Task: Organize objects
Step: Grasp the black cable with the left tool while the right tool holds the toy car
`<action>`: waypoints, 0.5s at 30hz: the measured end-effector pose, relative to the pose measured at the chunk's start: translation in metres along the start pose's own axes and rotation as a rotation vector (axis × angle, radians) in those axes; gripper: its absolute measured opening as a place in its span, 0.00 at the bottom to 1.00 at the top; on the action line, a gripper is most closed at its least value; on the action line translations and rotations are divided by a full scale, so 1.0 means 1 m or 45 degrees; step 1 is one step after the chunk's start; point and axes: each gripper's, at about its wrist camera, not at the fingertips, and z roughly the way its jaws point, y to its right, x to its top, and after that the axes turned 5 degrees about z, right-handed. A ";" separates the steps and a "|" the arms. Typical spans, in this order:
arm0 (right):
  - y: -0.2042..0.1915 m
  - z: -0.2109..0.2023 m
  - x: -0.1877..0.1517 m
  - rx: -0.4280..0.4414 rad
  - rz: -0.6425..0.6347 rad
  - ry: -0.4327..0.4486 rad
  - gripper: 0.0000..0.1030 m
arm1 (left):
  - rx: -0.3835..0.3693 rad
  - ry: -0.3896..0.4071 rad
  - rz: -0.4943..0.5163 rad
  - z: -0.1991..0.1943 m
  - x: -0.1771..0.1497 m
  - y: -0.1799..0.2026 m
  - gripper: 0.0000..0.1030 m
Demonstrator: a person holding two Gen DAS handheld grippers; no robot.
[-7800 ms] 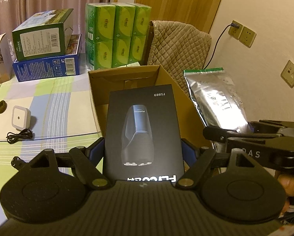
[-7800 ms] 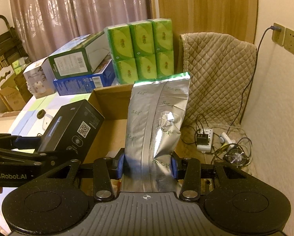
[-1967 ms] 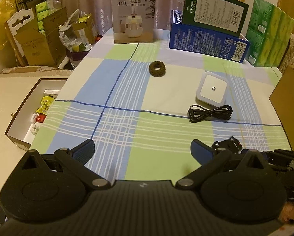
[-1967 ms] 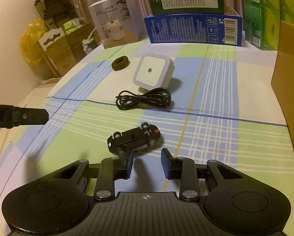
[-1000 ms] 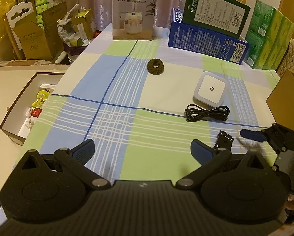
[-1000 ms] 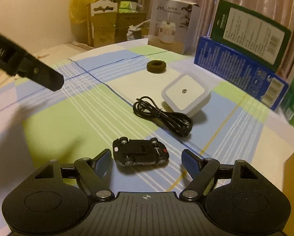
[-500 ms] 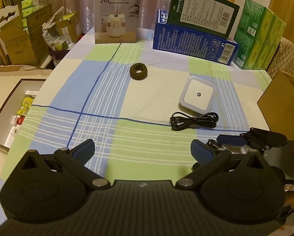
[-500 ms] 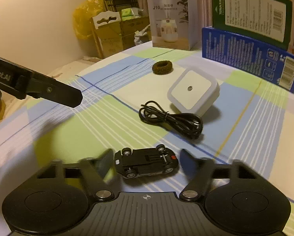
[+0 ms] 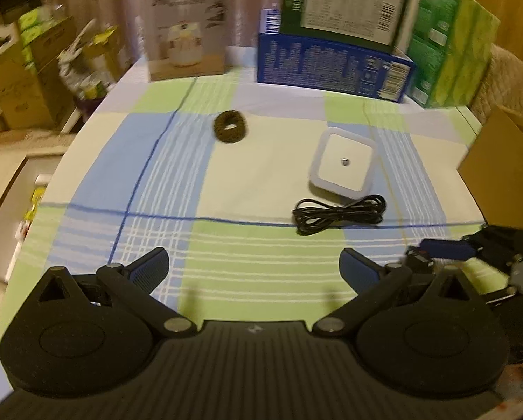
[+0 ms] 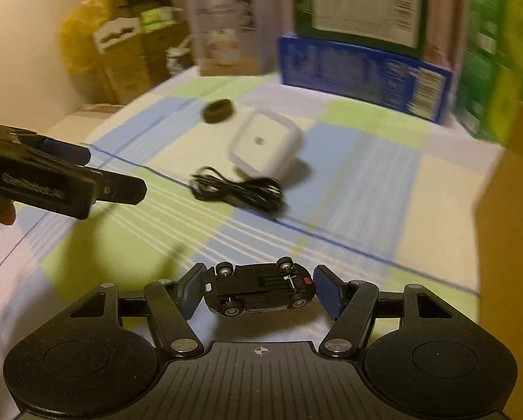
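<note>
Right claw (image 10: 258,294) closing around toy car (image 10: 259,290), jaws not quite clamped; left claw (image 9: 252,269) hanging wide apart; cable (image 9: 338,212), night light (image 9: 343,163), hair tie (image 9: 230,126) waiting mid-worktop.

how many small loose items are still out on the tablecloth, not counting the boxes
4: a toy car between the right gripper fingers, a coiled black cable mid-table, a white square device behind it, a dark ring farther back. Others may be hidden.

Your toy car (image 10: 259,292) sits between the right gripper (image 10: 259,295) fingers, near edge of table (image 9: 247,273). Coiled cable (image 9: 338,213) beyond it, square plug unit (image 9: 343,164) just behind cable, ring (image 9: 230,126) farther left. Stacked boxes (image 9: 335,59) along far edge, carton (image 9: 503,175) right.
</note>
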 end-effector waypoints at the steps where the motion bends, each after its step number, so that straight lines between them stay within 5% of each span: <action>1: 0.003 -0.003 -0.001 -0.012 0.009 -0.005 0.62 | -0.004 0.007 0.035 0.002 0.001 0.003 0.98; 8: 0.020 -0.007 0.002 -0.077 0.072 0.003 0.62 | -0.054 0.014 0.230 0.025 0.009 0.021 0.80; 15: 0.025 -0.009 0.004 -0.084 0.082 0.017 0.62 | -0.137 0.080 0.523 0.048 0.021 0.043 0.51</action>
